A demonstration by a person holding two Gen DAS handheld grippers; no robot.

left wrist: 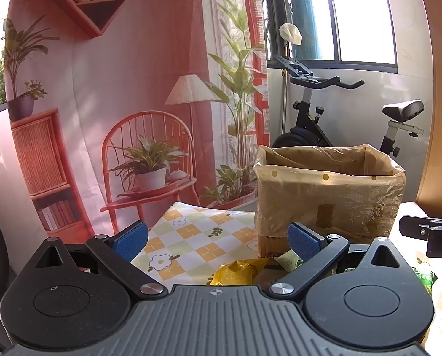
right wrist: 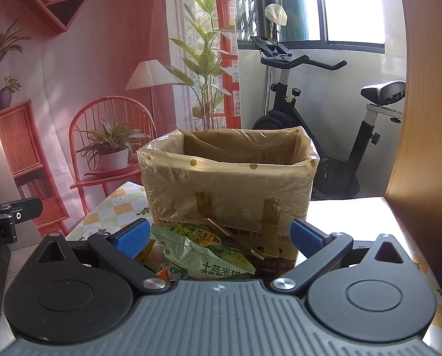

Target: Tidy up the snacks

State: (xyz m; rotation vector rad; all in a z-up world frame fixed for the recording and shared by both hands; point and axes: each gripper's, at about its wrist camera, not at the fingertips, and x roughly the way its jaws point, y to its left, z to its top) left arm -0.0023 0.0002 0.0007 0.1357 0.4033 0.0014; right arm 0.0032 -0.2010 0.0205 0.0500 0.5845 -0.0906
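Green snack packet [right wrist: 203, 252] framed between spread blue pads of right gripper [right wrist: 218, 237], nothing held.
Left gripper [left wrist: 218, 240] is likewise held wide over yellow packet [left wrist: 235, 273]; each should be pinched mid-body, then lifted over the lined box [right wrist: 229, 178] rim just beyond.

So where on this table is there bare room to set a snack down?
Free: the checked cloth left of the lined box, out to the table's far corner, and the bright bare strip right of the box. Crowded: in front of the box, where the green packet and yellow packet lie.
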